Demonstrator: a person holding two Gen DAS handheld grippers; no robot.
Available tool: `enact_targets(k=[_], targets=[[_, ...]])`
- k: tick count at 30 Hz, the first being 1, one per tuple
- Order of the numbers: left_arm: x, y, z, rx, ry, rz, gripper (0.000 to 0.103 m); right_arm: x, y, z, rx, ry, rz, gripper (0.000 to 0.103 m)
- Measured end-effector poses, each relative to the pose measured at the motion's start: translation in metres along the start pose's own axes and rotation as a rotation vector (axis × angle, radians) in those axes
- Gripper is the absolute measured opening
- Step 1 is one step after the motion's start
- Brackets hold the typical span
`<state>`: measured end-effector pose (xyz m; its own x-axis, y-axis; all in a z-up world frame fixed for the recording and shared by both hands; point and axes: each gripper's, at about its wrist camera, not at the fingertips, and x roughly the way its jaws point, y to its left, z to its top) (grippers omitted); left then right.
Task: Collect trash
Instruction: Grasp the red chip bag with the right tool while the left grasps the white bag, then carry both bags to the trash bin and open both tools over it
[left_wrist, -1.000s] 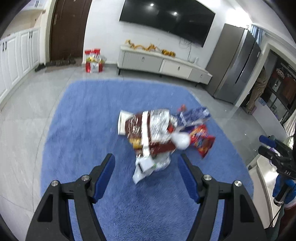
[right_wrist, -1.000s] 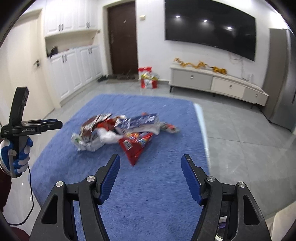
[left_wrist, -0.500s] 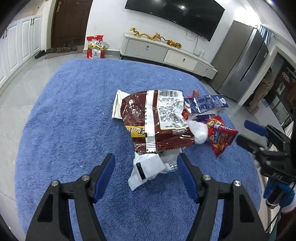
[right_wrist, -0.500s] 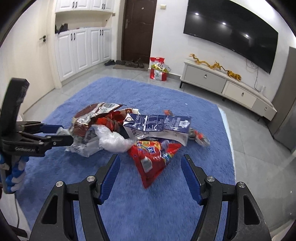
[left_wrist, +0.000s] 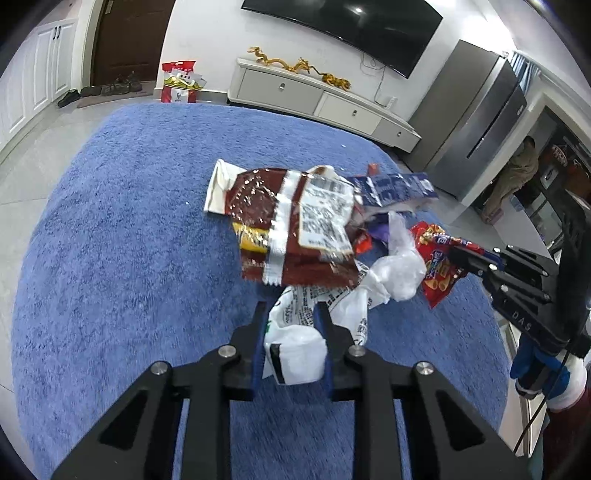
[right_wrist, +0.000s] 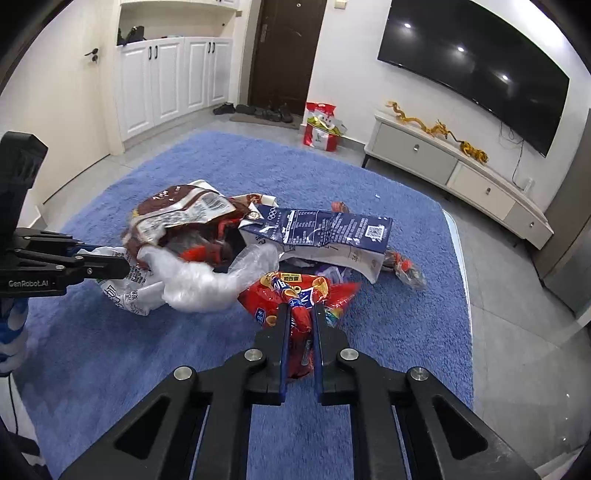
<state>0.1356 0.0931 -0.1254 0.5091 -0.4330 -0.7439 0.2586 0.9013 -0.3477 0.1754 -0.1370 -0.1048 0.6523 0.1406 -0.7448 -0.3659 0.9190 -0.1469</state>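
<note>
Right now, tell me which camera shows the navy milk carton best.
Right wrist: the flattened navy carton lies broadside, its printed panel and QR code clear. Left wrist shows only a blurred strip of it behind the brown snack bag.

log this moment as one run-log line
left gripper: shut on white wrapper | right gripper: shut on red snack bag | both on blue rug
</note>
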Motion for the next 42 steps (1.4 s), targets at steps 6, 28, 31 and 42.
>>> enact_targets(k=[6,28,31,42], targets=[[-0.025,-0.007,-0.017,0.028,-0.008,0.0,0.022,-0.036,-0.003,-0.014,-0.005,-0.029,0.022,0.009],[-0.103,-0.058,-0.027,0.135,-0.11,0.01,0.022,-0.148,-0.034,-0.082,0.085,-0.142,-0.015,0.009],[-0.102,-0.072,-0.024,0.158,-0.108,-0.011,0.022,-0.157,-0.048,-0.091,0.115,-0.151,-0.038,0.009],[-0.075,-0.12,-0.013,0.243,-0.06,-0.037,0.022,-0.165,-0.096,-0.131,0.237,-0.147,-0.098,0.009]])
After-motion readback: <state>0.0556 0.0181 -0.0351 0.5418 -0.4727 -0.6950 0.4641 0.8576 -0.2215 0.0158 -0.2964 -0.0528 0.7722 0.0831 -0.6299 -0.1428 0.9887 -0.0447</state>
